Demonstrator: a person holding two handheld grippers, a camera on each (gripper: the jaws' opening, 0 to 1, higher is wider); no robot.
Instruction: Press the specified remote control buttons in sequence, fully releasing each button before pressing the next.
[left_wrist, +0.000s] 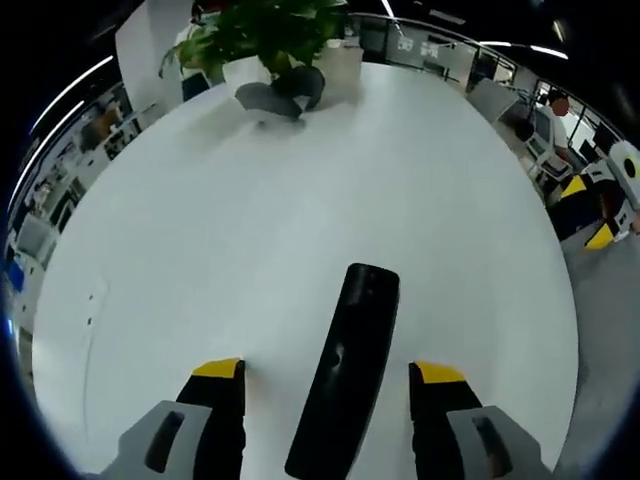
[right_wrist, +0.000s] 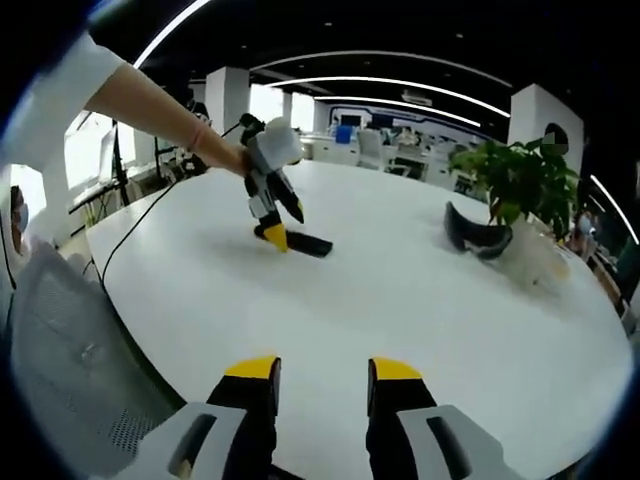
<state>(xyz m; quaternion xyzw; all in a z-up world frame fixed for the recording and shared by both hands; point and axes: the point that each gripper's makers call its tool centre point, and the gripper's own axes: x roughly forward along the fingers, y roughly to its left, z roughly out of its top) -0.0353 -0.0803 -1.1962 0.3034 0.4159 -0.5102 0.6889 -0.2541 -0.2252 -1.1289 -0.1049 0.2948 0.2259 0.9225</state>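
Writing and brands: no readable lettering is showing on the remote control or on either gripper; small marks on the remote's dark face are too blurred to read.
Remote control: a long black remote is lying flat on the white table, in the left gripper view running from between the jaws away toward the far side. In the right gripper view it is lying well out on the table, far left of centre.
Left gripper: the left gripper is standing with its yellow-tipped jaws spread wide, one on each side of the remote, apart from its edges. In the right gripper view this gripper is reaching down at the remote's left end, held by a person's hand; whether its tip is touching the remote cannot be told.
Right gripper: the right gripper is hovering over the near part of the table with its jaws parted, holding nothing, well apart from the remote.
Surface: a large, round, glossy white table.
Far objects: a leafy green potted plant and a dark curved headset-like object are sitting together at the table's far edge; in the right gripper view they are appearing far right, plant behind the dark object.
Room: an open office with a dark ceiling, curved light strips, white pillars and distant desks.
Right gripper view's extras: a grey mesh chair back near left, and a black cable trailing off the table's left edge.
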